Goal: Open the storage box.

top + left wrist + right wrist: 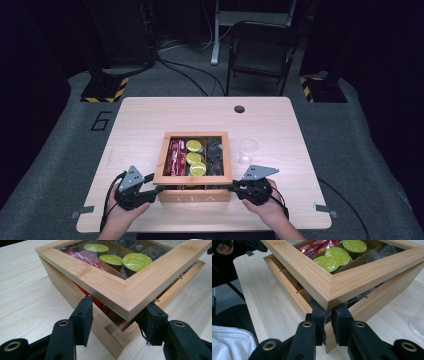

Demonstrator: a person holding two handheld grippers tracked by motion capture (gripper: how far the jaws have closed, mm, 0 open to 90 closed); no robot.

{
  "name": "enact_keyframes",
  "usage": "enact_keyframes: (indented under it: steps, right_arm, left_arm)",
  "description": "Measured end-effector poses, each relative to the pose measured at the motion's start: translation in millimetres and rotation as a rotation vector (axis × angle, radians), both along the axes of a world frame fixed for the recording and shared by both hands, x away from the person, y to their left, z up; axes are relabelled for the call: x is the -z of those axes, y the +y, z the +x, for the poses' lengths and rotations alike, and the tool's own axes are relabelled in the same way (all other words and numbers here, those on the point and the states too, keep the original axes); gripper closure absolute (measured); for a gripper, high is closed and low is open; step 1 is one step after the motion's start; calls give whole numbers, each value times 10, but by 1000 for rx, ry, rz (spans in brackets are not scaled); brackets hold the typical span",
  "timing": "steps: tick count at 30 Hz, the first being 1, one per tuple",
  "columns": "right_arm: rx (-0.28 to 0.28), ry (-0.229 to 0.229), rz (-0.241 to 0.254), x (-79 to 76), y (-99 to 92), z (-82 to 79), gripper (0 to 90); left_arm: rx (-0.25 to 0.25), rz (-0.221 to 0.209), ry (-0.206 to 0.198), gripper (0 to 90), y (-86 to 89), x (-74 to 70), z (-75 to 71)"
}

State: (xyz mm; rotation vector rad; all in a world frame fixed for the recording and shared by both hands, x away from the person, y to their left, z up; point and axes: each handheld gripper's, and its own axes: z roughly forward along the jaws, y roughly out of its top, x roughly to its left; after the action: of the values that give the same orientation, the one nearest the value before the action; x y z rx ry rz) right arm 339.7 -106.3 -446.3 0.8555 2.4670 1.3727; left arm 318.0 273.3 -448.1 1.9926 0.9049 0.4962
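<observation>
Between both grippers, wooden box with lid tilted up, left jaws parted, right jaws nearly closed under its corner

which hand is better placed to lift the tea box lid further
Right, probably. The right tool sits under the lid at its raised front corner with jaws nearly together, while the left tool has jaws spread wide, straddling its corner without pressing.

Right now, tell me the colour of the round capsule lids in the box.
Lime green capsule lids, clearest in the left gripper view.

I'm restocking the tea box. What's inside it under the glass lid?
Inside the tea box: red packets, green-topped capsules, dark wrapped items. Lower layers are hidden.
</observation>
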Motion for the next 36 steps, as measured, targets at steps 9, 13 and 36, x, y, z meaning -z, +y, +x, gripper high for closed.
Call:
enact_keyframes:
  steps: [9, 13, 36]
  right_arm:
    - [83, -40, 16, -23, -36, -40, 541]
    - [106, -66, 13, -124, -30, -35, 526]
    - [135, -198, 31, -687, 58, 244, 562]
  left_arm:
    - [7, -40, 22, 473, 8, -108, 55]
    - [-9, -51, 14, 475, 12, -181, 98]
    - [-38, -48, -43, 501, 23, -718, 383]
